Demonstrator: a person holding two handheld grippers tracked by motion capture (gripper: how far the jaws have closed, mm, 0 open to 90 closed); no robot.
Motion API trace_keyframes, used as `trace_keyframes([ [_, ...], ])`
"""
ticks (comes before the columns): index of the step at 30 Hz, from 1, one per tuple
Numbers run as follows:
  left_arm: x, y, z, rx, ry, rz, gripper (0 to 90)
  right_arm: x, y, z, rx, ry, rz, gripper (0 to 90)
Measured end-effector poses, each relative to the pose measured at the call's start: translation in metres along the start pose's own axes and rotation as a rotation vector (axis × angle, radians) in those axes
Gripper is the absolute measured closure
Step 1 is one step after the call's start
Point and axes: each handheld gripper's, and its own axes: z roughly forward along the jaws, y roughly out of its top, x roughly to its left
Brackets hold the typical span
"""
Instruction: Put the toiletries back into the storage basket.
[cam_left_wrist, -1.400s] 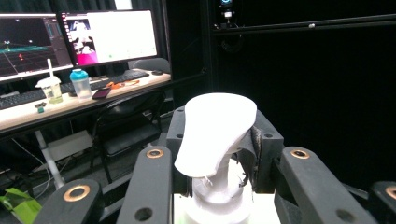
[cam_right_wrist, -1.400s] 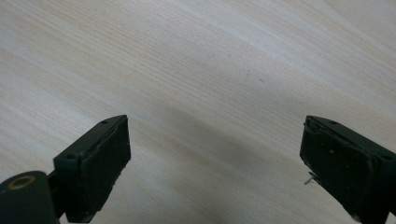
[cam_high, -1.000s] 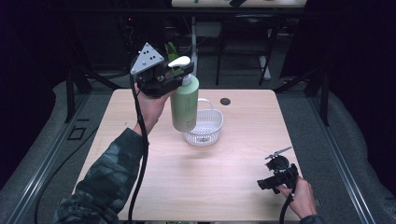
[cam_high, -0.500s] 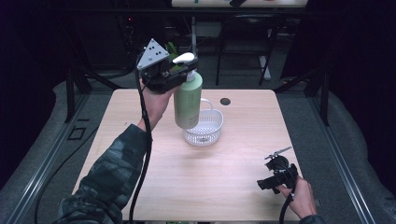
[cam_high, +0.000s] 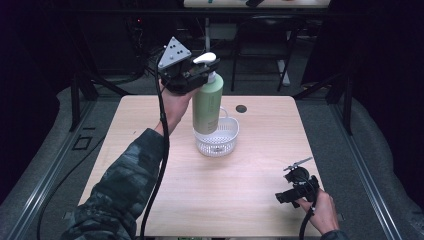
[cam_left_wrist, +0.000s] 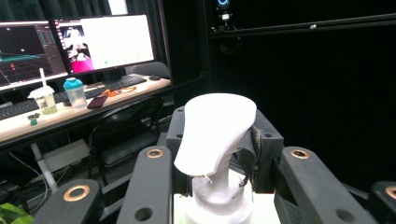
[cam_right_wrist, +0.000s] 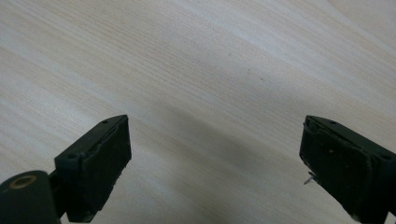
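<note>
High view: the left gripper (cam_high: 202, 75) is clamped on the neck of the green pump bottle (cam_high: 207, 105), holding it upright in the air above the white basket (cam_high: 216, 141) near the desk's (cam_high: 150, 150) far edge. The right gripper (cam_high: 295, 192), jaws wide apart and holding nothing, rests by the near right corner.

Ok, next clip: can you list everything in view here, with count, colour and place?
pump bottle: 1, pale green with white pump head, held upright above the basket
basket: 1, white, perforated, table centre
table: 1, light wood, with a dark round hole near the far edge
monitors: 2, lit, on a background desk
cups: 2, one clear, one blue-lidded, same desk
left gripper: 1, black, shut on the bottle's neck
right gripper: 1, black, open, low over the near right of the table
</note>
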Motion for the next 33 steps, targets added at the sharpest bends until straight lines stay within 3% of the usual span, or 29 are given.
trace_keyframes([
  [33,0.003,-0.014,0.030,0.023,0.012,-0.001,67.5,0.001,0.000,0.000,0.003,0.002,-0.012,8.7],
])
